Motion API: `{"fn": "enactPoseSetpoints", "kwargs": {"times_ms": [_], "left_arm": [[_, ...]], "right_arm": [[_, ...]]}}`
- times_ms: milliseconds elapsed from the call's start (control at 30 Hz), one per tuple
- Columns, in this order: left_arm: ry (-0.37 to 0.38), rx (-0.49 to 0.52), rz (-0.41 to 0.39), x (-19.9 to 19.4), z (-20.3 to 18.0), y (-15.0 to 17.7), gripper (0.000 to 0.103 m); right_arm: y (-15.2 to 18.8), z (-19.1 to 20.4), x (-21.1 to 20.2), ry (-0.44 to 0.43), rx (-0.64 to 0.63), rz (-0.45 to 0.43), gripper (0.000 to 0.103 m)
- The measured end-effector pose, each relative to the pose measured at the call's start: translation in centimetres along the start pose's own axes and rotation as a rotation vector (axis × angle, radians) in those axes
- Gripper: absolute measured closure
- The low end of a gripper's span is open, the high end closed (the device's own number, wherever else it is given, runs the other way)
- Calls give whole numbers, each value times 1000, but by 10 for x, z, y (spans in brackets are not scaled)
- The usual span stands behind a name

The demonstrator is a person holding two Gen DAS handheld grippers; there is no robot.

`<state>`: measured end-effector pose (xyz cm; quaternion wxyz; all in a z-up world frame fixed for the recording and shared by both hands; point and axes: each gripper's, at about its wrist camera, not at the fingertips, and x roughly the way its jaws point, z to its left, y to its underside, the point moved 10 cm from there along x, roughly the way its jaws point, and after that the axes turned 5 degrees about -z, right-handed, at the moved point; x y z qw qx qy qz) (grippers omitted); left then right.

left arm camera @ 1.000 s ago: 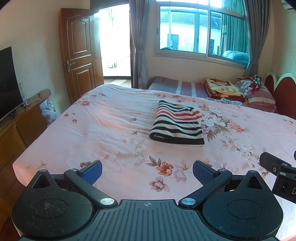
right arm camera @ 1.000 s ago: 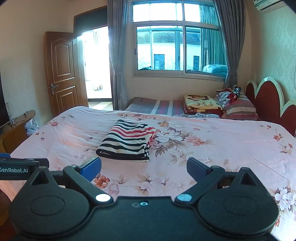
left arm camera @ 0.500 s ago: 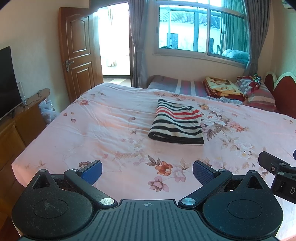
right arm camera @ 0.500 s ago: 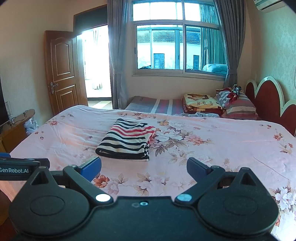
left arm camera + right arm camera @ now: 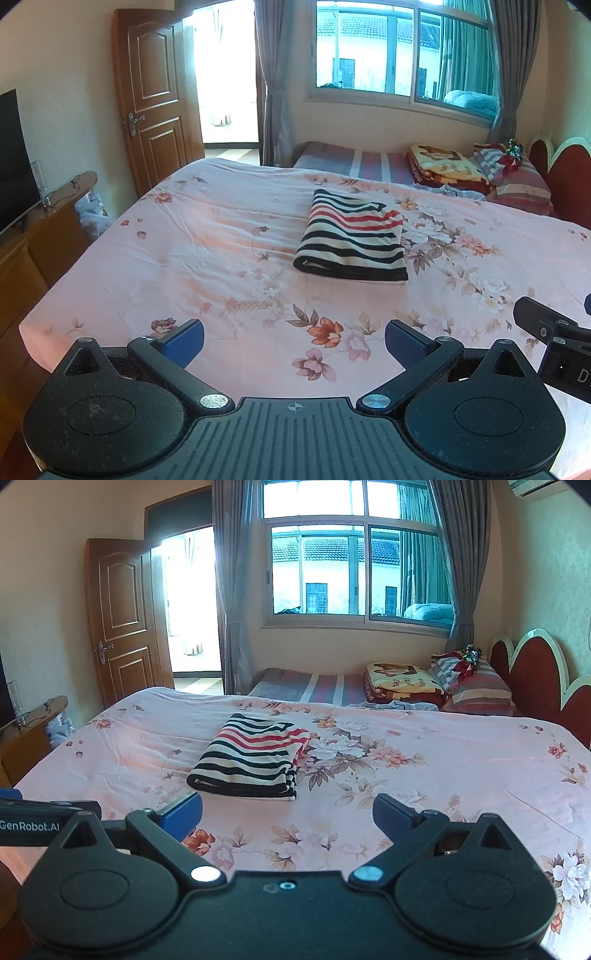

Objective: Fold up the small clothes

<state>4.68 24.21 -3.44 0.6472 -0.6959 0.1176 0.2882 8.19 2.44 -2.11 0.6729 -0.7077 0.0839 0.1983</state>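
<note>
A striped garment [image 5: 352, 238], black, cream and red, lies folded into a neat rectangle in the middle of the pink floral bed [image 5: 229, 258]. It also shows in the right wrist view [image 5: 251, 762]. My left gripper [image 5: 293, 338] is open and empty, held above the near edge of the bed, well short of the garment. My right gripper [image 5: 288, 812] is open and empty too, just in front of the garment's near edge. The right gripper's body shows at the right edge of the left wrist view [image 5: 554, 339].
A wooden cabinet with a TV [image 5: 14, 158] stands to the left of the bed. A brown door [image 5: 155, 110] stands open behind. Folded blankets and a pillow [image 5: 476, 686] lie by the red headboard [image 5: 535, 679] at the right.
Both grippers have drifted slightly; the garment sits a touch lower and to the left in both views. Nothing was grasped or let go.
</note>
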Motion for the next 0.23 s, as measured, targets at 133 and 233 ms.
{"fn": "enactPoseSetpoints", "kwargs": {"times_ms": [133,233], "left_arm": [[35,-17,-24,6,-4,-2,0],[41,-38,-1,20,-4,-2,0]], "right_arm": [[2,-2,8,1,7,12,4],[5,-3,18,8,14,27,4]]}}
